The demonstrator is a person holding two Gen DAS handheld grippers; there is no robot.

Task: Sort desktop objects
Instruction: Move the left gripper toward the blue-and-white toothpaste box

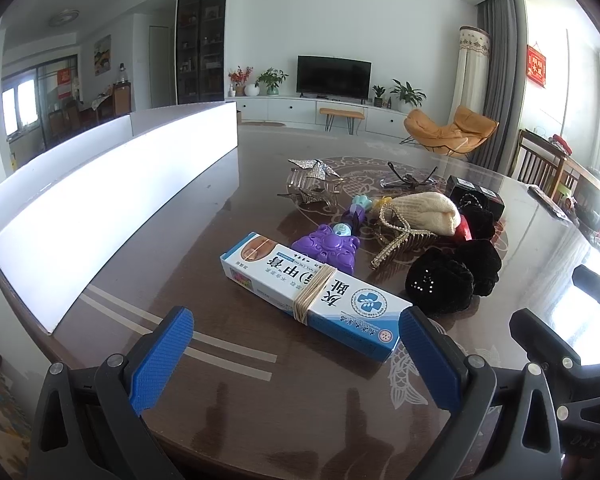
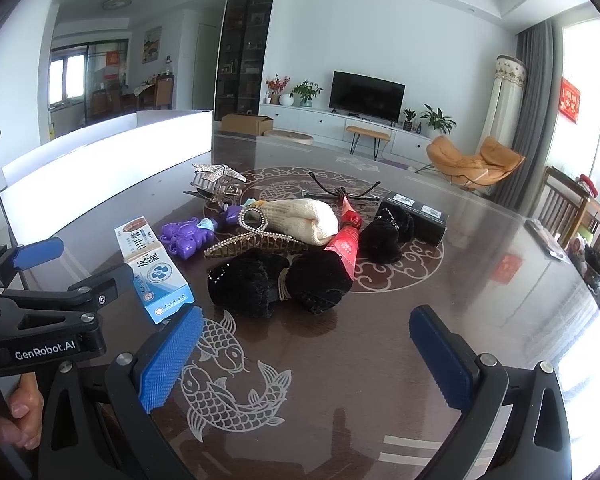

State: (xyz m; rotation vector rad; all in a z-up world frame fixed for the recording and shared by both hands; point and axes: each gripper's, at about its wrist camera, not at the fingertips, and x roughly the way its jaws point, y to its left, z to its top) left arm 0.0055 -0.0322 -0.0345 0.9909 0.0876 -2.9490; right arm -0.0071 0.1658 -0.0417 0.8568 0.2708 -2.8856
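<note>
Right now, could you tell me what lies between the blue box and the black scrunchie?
Only bare table: in the left wrist view, a narrow gap separates the blue box from the black scrunchie.

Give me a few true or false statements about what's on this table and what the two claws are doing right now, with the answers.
1. Both claws are open and hold nothing. True: the left claw and right claw gape over the table.
2. A rubber band wraps the blue box. True.
3. The glasses lie nearest the claws. False: they lie at the far side of the pile.
4. The purple toy sits inside the white tray. False: it lies on the table beside the blue box.
5. The black scrunchies touch the red tube. True: the tube's end rests against them.
</note>
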